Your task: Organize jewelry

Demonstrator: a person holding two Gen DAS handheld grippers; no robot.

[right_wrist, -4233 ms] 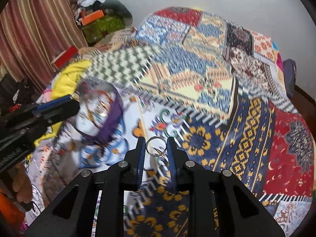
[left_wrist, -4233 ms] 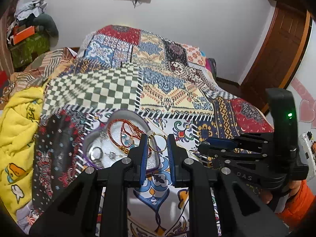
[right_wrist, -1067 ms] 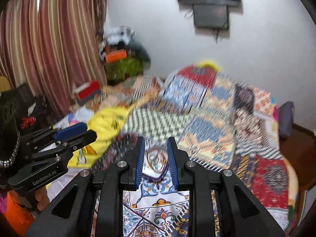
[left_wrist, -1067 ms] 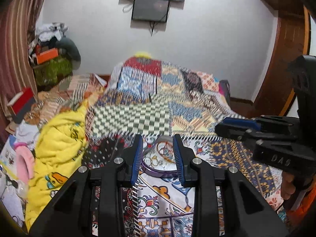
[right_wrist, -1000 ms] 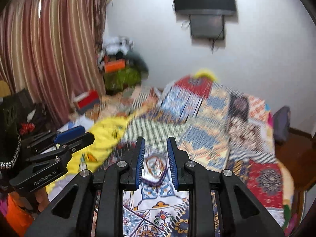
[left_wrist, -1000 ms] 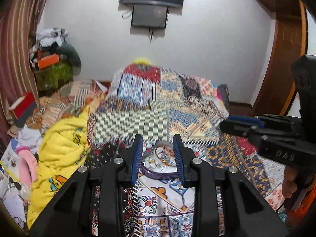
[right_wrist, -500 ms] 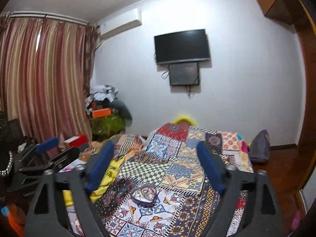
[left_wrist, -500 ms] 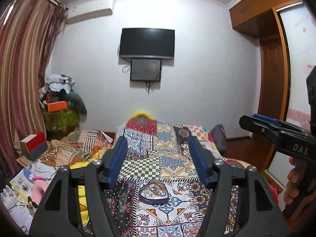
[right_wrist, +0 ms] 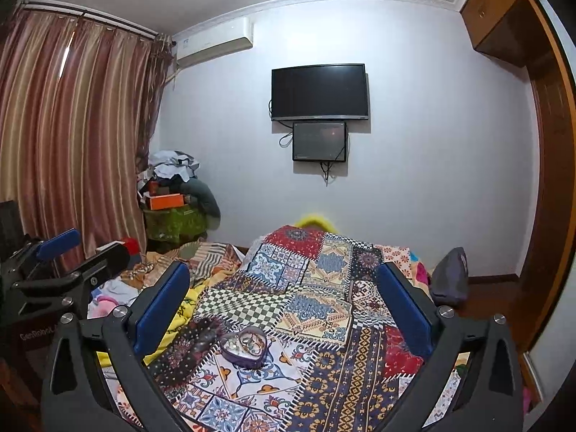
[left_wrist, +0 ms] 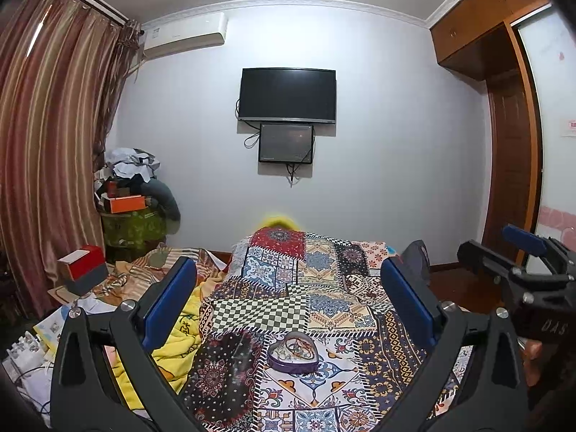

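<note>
step: jewelry looks gathered in heart-shaped box [left_wrist: 292, 352] on bed [left_wrist: 324, 309] | left gripper [left_wrist: 288, 309], right gripper [right_wrist: 282, 309]: wide, empty, well above box | next: likely none

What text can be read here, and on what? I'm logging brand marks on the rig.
"DAS" on the right gripper.
"GenRobot" then cut off, on the left gripper.
Air conditioner label: too small to read.
Wall plate by the door: too blurred to read.

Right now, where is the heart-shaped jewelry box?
In both wrist views the heart-shaped jewelry box sits low-centre on the patchwork bedspread, just right of a dark floral patch, well beyond both open grippers.
</note>
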